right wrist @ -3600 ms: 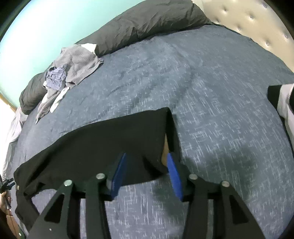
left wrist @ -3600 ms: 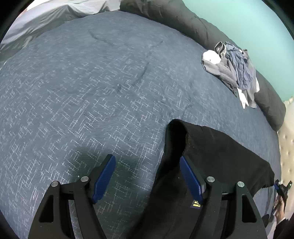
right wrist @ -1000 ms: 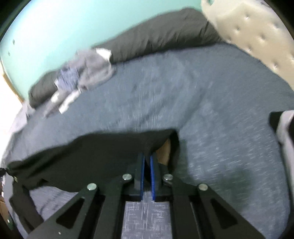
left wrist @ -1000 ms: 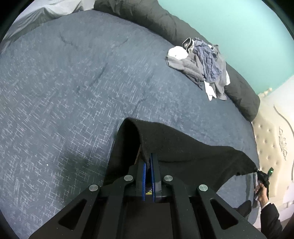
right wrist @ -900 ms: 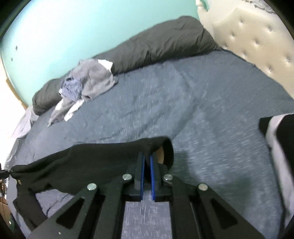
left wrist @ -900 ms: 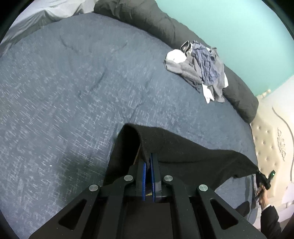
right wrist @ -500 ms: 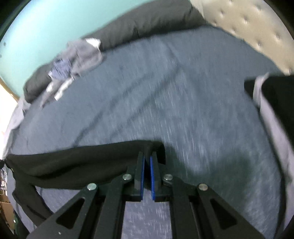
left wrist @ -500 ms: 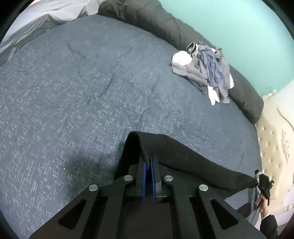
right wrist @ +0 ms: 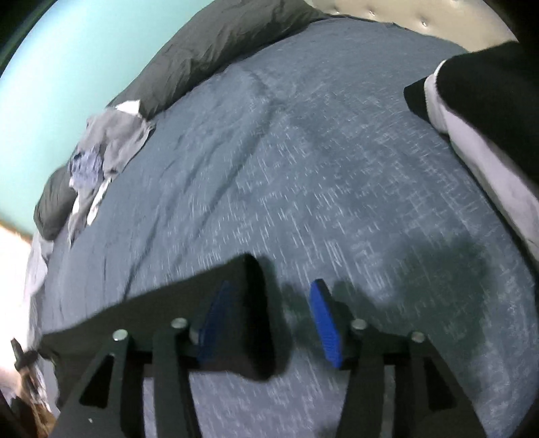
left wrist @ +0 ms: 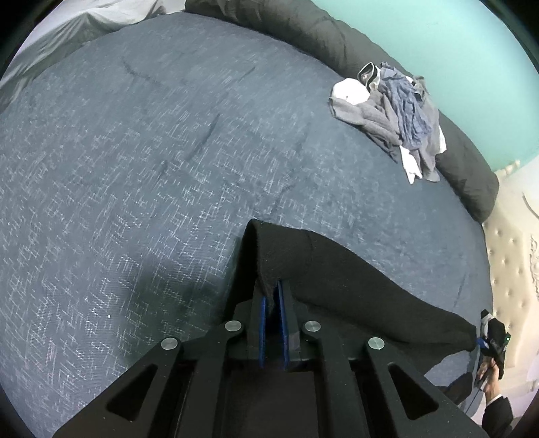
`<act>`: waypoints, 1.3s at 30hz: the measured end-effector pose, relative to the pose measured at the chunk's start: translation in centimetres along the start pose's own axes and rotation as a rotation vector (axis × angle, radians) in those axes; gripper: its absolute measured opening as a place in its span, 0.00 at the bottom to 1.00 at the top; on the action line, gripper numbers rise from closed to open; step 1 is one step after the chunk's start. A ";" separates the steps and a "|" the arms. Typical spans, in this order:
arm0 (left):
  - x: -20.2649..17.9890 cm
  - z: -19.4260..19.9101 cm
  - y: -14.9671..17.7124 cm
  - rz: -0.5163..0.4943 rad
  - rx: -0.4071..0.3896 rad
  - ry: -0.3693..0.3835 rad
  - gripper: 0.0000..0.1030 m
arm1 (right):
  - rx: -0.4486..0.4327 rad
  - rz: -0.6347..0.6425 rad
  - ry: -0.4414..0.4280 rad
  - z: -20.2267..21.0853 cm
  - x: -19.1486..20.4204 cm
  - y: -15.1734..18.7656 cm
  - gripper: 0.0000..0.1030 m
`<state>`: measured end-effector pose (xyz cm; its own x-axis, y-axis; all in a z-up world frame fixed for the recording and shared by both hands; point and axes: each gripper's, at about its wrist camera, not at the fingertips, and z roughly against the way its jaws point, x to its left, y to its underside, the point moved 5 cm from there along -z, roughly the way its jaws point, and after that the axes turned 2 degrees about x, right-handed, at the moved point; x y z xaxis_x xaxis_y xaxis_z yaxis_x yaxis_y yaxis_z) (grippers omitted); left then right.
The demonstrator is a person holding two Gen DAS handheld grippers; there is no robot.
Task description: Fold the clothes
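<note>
A black garment (left wrist: 353,289) hangs stretched over the blue bedspread (left wrist: 134,168). My left gripper (left wrist: 273,296) is shut on one upper corner of it. From there its top edge runs right to the far corner. The right gripper (left wrist: 492,337) shows small there, held by a hand. In the right wrist view my right gripper (right wrist: 269,286) is open, blue pads (right wrist: 323,320) spread wide. The garment's corner (right wrist: 246,303) lies loose between the fingers, against the left one. This view is motion-blurred.
A heap of grey, blue and white clothes (left wrist: 387,111) lies at the far side beside a dark grey rolled duvet (left wrist: 303,27). A folded black and white stack (right wrist: 471,111) sits at the right. A tufted cream headboard (left wrist: 512,256) borders the bed.
The right gripper has gone from shut to open and let go of the garment's corner, low over the bed. The left gripper stays shut on its corner.
</note>
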<state>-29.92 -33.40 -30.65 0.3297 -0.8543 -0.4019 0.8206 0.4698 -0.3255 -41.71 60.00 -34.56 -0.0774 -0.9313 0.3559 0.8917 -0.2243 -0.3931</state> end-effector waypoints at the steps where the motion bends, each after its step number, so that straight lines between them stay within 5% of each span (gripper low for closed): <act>1: 0.0 0.0 0.0 -0.001 0.001 -0.003 0.08 | -0.005 -0.003 0.007 -0.3 0.2 -0.3 0.57; 7: 0.0 -0.3 -0.1 -0.007 0.003 -0.011 0.09 | 0.039 0.080 0.085 -3.7 1.8 -0.9 0.57; 9: 0.0 -0.4 -0.1 -0.013 0.002 -0.012 0.09 | 0.033 0.129 0.108 -4.3 2.6 -0.6 0.40; 10: 0.0 -0.4 -0.2 -0.016 0.002 -0.012 0.09 | 0.023 0.138 0.108 -4.3 2.8 -0.4 0.20; 13: -0.1 -0.4 -0.4 -0.014 -0.011 -0.007 0.07 | -0.014 0.166 0.103 -3.8 3.5 -0.1 0.08; 24: -2.1 4.6 -5.3 0.008 -0.168 0.032 0.00 | -0.273 0.164 0.101 3.1 7.0 -6.6 0.06; 27: -2.2 2.9 -5.2 -0.005 -0.131 0.016 0.00 | -0.340 0.166 0.102 4.9 8.1 -8.6 0.06; 32: -2.5 -0.4 -4.5 -0.031 -0.054 -0.012 0.00 | -0.267 0.208 0.128 3.0 9.0 -7.8 0.06; 34: -2.6 -1.8 -4.2 -0.041 -0.024 -0.023 0.07 | -0.243 0.186 0.141 2.2 8.3 -7.3 0.06; 37: -2.8 -3.8 -3.8 -0.056 0.022 -0.040 0.42 | -0.215 0.167 0.158 1.3 7.0 -6.6 0.06; 39: -2.2 -4.3 -3.8 -0.027 0.020 -0.025 0.48 | -0.202 0.161 0.164 1.1 6.0 -6.1 0.06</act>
<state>-35.81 -32.32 -32.22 0.3185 -0.8719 -0.3719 0.8382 0.4423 -0.3191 -47.11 56.12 -29.08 -0.0280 -0.9897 0.1402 0.7926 -0.1074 -0.6002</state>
